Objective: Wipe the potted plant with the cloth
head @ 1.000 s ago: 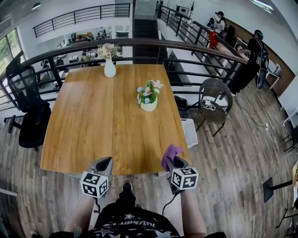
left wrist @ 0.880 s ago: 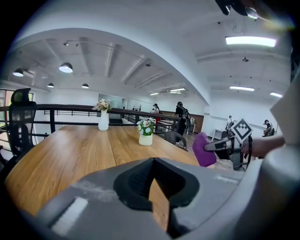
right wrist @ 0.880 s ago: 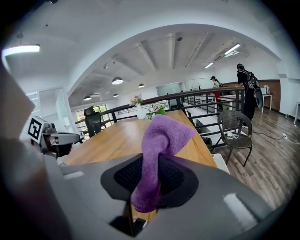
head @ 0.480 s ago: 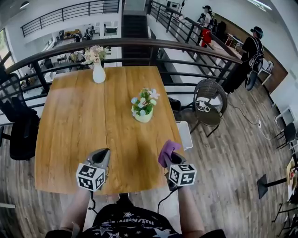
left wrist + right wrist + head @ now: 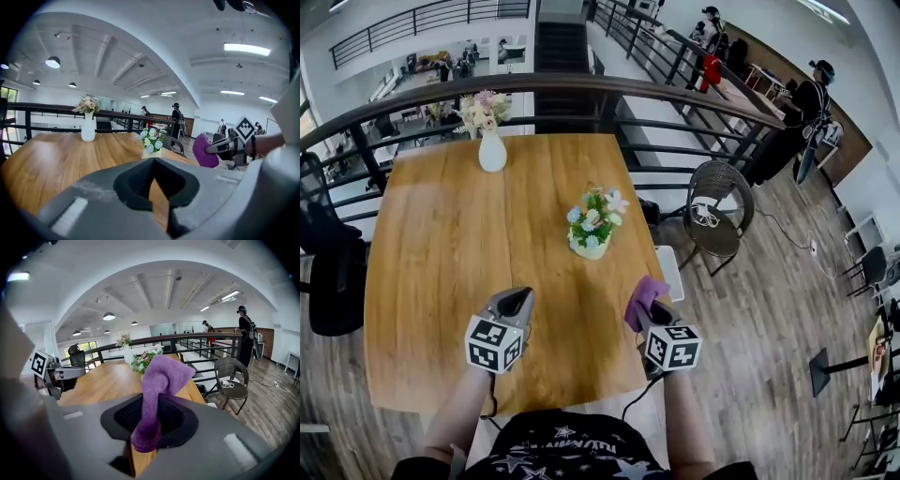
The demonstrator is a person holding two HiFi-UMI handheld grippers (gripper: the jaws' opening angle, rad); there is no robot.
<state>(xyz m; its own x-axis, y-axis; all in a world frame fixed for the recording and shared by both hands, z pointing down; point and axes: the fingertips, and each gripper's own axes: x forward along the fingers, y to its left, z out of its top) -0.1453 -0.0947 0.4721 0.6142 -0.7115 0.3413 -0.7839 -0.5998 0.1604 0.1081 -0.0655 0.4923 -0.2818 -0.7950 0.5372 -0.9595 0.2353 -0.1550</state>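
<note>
We see two containers on the wooden surface (image 5: 441,244). The potted plant (image 5: 592,223) stands near the middle of the head view, on the right half of the surface. Its small cream pot (image 5: 588,247) is upright and holds blue, white and pink blossoms among green leaves. A white vase (image 5: 492,150) stands upright in the upper left of that frame, close to the far edge of the surface and in front of the dark railing (image 5: 581,86). It carries a pale pink bouquet.

Both claws sit in the lower part of the head view, over the near part of the surface and well apart from the pot. The left claw (image 5: 517,300) is lower left of centre, its jaws closed together with nothing between them; in its own view the plant shows just above their tips. The right claw (image 5: 651,313) is lower right of centre, near the right edge of the surface, and its jaws are clamped on the purple cloth (image 5: 643,298). In the right gripper view the cloth (image 5: 161,376) rises out of the jaws and flops over at the top. Both claws point up the frame and slightly down. The person's bare forearms (image 5: 459,412) reach in from the bottom edge.
</note>
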